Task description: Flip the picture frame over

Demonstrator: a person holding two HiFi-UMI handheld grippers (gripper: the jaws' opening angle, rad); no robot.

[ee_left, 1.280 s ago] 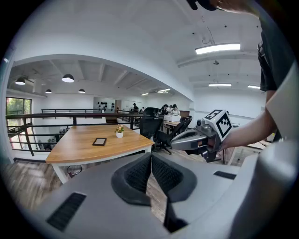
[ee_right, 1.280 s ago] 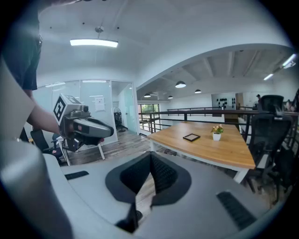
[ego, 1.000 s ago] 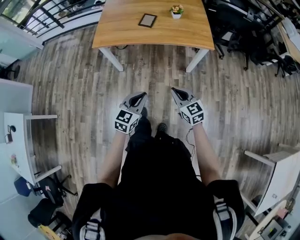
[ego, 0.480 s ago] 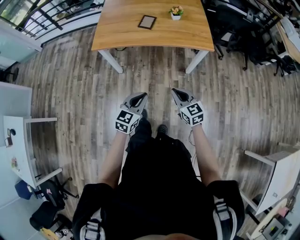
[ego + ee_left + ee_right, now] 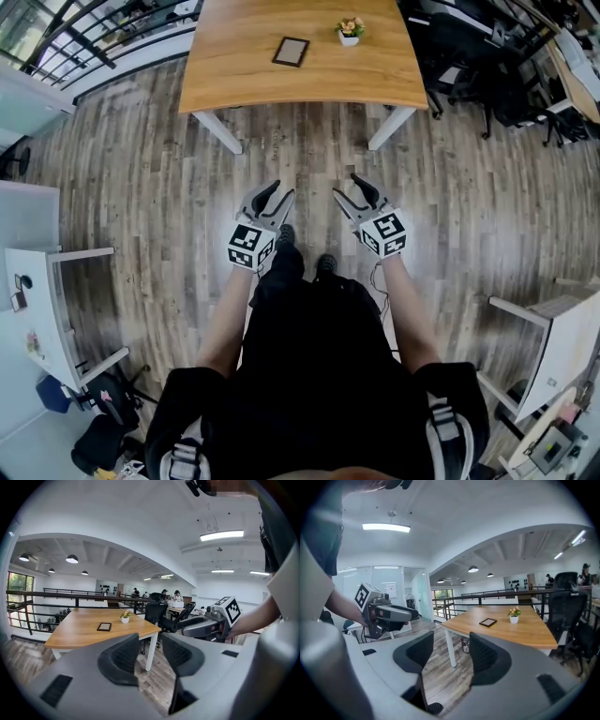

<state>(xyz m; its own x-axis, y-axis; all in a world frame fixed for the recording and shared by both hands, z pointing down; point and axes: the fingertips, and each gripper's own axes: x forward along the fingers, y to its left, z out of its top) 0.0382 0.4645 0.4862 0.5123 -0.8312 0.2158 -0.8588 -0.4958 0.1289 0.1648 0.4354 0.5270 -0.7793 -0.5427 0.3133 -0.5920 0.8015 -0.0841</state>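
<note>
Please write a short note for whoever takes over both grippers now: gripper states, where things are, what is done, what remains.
Left gripper: open, empty; its jaws have just been opening.
Right gripper: the same.
Picture frame lies flat on the table beside the flower pot, far ahead of both grippers.
Done: nothing, frame untouched.
To do: walk to the table, grasp and flip the frame.

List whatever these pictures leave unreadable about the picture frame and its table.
- picture frame: too small in every view to tell which face is up or what it holds.
- table: far edge cut off by the head view's top border.
- potted plant: flower kind too small to tell, all views.
</note>
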